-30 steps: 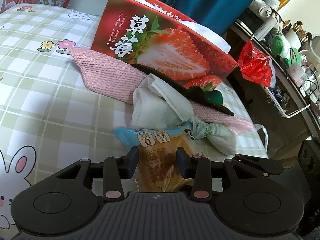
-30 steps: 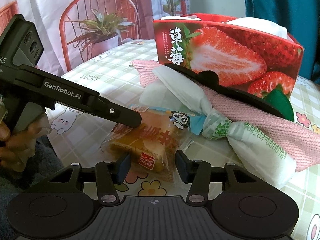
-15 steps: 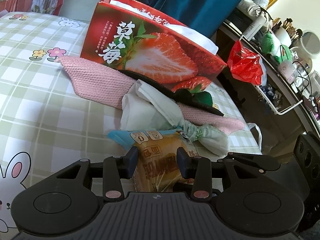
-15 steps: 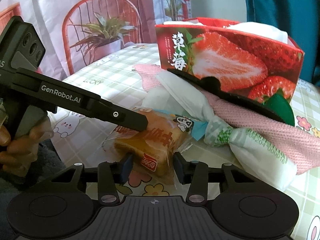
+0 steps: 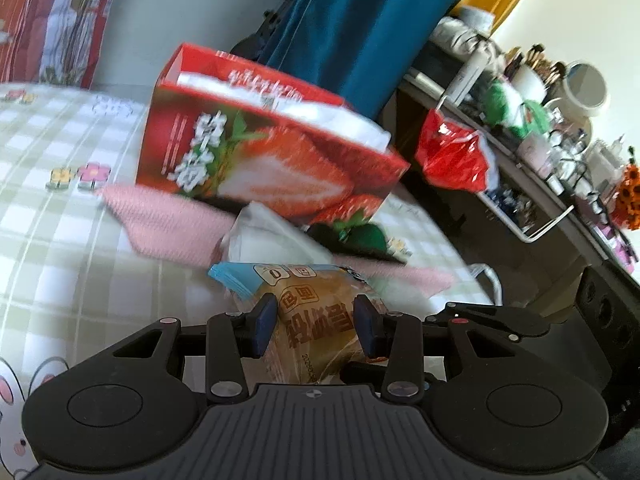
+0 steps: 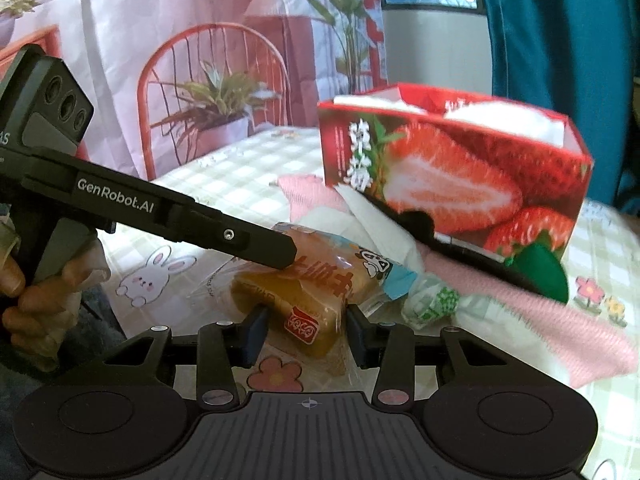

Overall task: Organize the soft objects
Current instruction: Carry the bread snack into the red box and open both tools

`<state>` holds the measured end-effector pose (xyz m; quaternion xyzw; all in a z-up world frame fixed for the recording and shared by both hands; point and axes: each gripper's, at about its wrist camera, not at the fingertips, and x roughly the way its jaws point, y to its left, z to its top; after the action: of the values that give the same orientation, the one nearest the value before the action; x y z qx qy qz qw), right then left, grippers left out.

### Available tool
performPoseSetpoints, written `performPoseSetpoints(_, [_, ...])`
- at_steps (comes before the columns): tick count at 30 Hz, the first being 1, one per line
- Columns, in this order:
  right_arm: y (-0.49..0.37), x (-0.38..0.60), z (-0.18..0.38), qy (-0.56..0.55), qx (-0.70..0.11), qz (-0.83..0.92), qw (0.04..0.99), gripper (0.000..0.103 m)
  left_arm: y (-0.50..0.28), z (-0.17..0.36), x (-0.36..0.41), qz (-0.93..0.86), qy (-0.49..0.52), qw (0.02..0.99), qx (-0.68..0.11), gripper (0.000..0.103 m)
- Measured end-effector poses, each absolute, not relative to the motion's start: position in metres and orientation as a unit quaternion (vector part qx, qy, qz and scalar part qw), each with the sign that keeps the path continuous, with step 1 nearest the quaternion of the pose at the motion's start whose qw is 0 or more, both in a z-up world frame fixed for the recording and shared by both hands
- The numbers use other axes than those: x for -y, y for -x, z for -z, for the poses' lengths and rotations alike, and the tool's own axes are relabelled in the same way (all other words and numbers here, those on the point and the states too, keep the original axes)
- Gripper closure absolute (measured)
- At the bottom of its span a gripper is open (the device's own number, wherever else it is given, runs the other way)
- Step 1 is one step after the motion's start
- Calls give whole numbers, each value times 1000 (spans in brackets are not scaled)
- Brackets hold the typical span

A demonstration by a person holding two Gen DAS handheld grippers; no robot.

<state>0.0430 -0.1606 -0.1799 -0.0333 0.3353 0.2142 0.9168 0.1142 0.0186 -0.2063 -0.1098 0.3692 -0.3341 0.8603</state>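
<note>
Nearest, between both pairs of fingers, a wrapped bread packet (image 5: 316,320) lifted just above the checked bedsheet (image 5: 60,240). Clamped on one end of it, the left gripper (image 5: 316,322), pads pressed into the wrapper on either side. Around the opposite end, the right gripper (image 6: 306,332), fingers flanking the packet (image 6: 308,292) closely; firm contact cannot be told. Just behind the bread, a knotted white plastic bag (image 6: 428,300) lying on a pink knitted cloth (image 6: 540,320), with a flat black piece (image 6: 460,248) laid across both. Farther back, touching the cloth, an open strawberry-printed box (image 5: 256,156) with white material inside. Beyond, off the bed, a cluttered shelf (image 5: 540,152) with a red bag (image 5: 452,156).
</note>
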Motion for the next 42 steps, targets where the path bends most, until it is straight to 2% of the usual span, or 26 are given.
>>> performPoseSetpoints(12, [-54, 167, 138, 71, -265, -206, 939, 64, -134, 151, -6, 361, 77, 875, -313, 60])
performPoseSetpoints(25, [-158, 189, 87, 75, -231, -179, 953, 65, -237, 101, 31, 336, 78, 894, -286, 60])
performPoseSetpoints(34, [-250, 174, 107, 74, -252, -155, 952, 66, -286, 119, 34, 252, 126, 909, -308, 60])
performPoseSetpoints(42, [-265, 169, 132, 71, -279, -155, 945, 67, -289, 122, 36, 255, 108, 910, -309, 59])
